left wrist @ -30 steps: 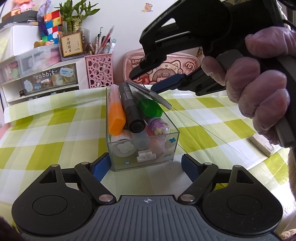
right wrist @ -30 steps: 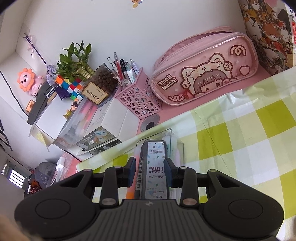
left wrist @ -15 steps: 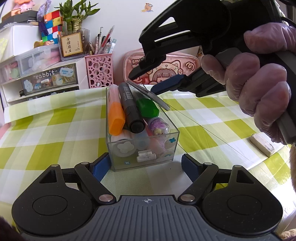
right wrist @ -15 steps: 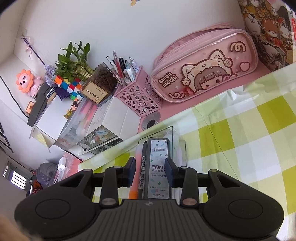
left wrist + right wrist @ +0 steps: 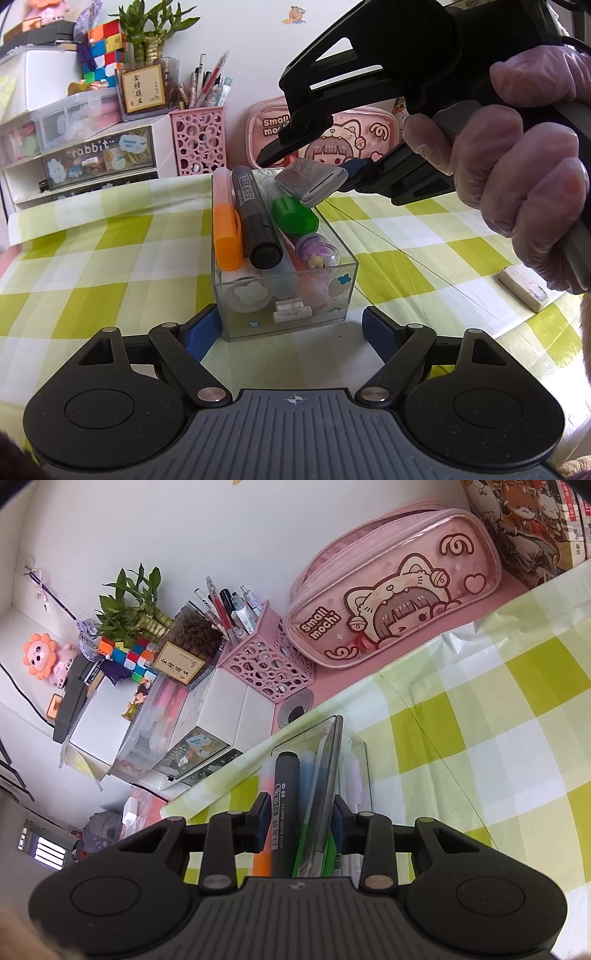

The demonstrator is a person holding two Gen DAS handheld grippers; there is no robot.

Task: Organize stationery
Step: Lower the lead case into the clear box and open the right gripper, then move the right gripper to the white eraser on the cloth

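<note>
A clear plastic box (image 5: 284, 295) stands on the checked cloth, holding an orange highlighter (image 5: 226, 229), a black whiteboard marker (image 5: 256, 221), a green-capped marker (image 5: 293, 218) and small items. My left gripper (image 5: 284, 330) is open, its blue pads on either side of the box's near end. My right gripper (image 5: 300, 821) hovers over the box with its jaws apart. A flat grey case of pencil leads (image 5: 312, 181) lies tilted on its edge between the fingers, over the markers; it also shows in the right wrist view (image 5: 325, 775).
A white eraser (image 5: 522, 288) lies on the cloth at the right. At the back stand a pink pencil case (image 5: 395, 613), a pink pen holder (image 5: 197, 142), drawer units (image 5: 96, 155) and a plant with a puzzle cube (image 5: 127, 653).
The right gripper's jaws have opened and the grey case has tipped from flat onto its edge, dropping toward the box. The left gripper has not moved.
</note>
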